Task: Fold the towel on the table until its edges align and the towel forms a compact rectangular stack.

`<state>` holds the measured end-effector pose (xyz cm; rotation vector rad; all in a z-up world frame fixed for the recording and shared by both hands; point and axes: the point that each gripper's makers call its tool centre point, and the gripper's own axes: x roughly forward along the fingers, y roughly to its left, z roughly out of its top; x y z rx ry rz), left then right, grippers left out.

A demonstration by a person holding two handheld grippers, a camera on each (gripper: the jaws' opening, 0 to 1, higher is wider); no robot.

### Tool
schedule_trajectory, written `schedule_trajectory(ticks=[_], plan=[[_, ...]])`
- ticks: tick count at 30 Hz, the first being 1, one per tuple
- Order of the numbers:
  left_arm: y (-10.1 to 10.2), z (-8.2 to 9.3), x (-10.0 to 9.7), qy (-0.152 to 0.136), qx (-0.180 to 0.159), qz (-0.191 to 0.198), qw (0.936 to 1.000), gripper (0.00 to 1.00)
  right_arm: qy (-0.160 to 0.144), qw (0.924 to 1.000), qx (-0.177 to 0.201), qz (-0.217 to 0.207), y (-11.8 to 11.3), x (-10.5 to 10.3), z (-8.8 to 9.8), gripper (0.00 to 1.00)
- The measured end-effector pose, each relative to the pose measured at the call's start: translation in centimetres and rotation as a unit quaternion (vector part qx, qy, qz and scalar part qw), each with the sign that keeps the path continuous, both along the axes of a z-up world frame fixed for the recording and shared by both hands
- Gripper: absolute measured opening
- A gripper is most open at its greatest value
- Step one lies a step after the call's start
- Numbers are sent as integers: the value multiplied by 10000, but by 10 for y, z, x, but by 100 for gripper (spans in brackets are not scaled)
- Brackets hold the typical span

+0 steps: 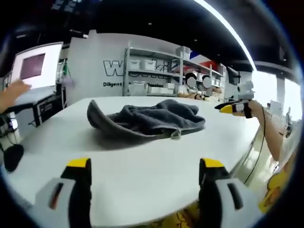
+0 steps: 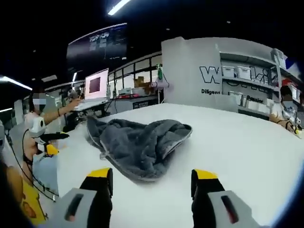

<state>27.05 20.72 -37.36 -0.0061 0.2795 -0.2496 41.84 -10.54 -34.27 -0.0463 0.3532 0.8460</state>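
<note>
Clearly the folding has not begun: the grey towel [image 1: 145, 119] lies crumpled in a loose heap on the white table [image 1: 142, 185], with one edge curled up and no edges lined up. In the left gripper view, the left gripper [image 1: 145, 171] hovers low over the near table edge with its yellow-tipped jaws spread wide and nothing between them; the towel sits well ahead of it, slightly to its left. The right gripper [image 2: 152, 183] is likewise wide open and empty, with the towel [image 2: 137, 142] ahead and nearer its left jaw, close but apart. The right gripper [image 1: 235, 108] also shows in the left gripper view, off to the towel's far side. Everything remains: spreading the towel flat, picking up corners, folding and squaring the stack.
</note>
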Motion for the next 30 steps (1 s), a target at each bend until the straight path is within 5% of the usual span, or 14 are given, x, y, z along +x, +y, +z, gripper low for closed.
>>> schedule_trajectory(ticks=[9, 21, 30], plan=[[0, 0, -1, -16, -28, -11, 10000, 99, 174, 9998, -30, 62, 18, 41, -14, 53], [6, 3, -5, -67, -78, 40, 9999, 99, 302, 9989, -145, 324, 49, 60, -31, 32], [14, 3, -6, -74, -118, 133, 9998, 98, 161, 9995, 36, 258, 50, 71, -13, 4]])
